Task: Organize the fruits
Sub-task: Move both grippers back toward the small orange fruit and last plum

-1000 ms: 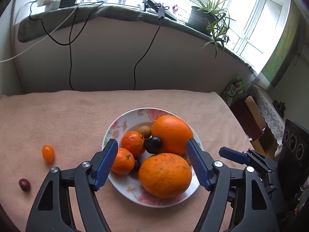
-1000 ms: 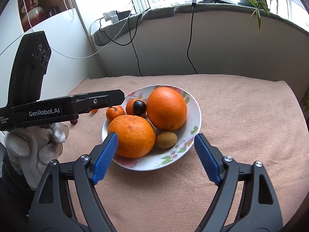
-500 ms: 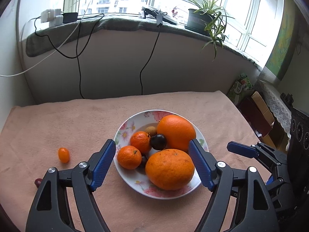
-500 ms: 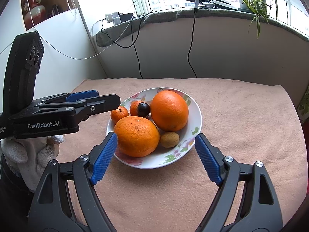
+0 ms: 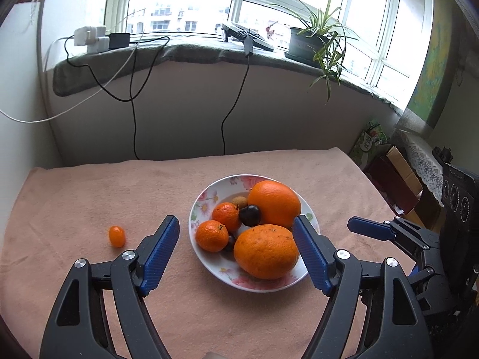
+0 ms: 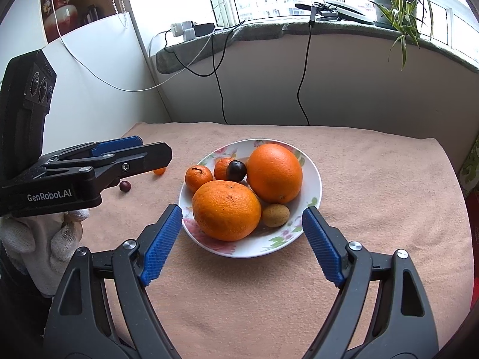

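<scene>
Both tongs gape wide and hold nothing. My left tongs [image 5: 236, 246] hang above the near rim of the plate [image 5: 206, 202], and my right tongs [image 6: 242, 239] face the same plate from the other side. The plate sits mid-bench on the pink cloth [image 5: 89, 197] and carries two big oranges, two mandarins, a dark plum [image 5: 249, 214] and a small brown fruit [image 6: 275, 214]. Two fruits lie loose on the cloth: a kumquat [image 5: 116, 235] and a dark red cherry [image 6: 124, 185]. The kumquat lies left of my left tongs, just past the left finger [image 5: 160, 249] and well apart from the plate, its long axis running roughly away from me. It looks small, smooth, glossy, oval, and likely to roll. The cherry lies near it, close to the left tongs as the right camera sees them; it is out of the left camera's view. I judge the left hand much the nearer to both strays, so the next pick falls to it, swinging left and closing across the kumquat's short axis.
</scene>
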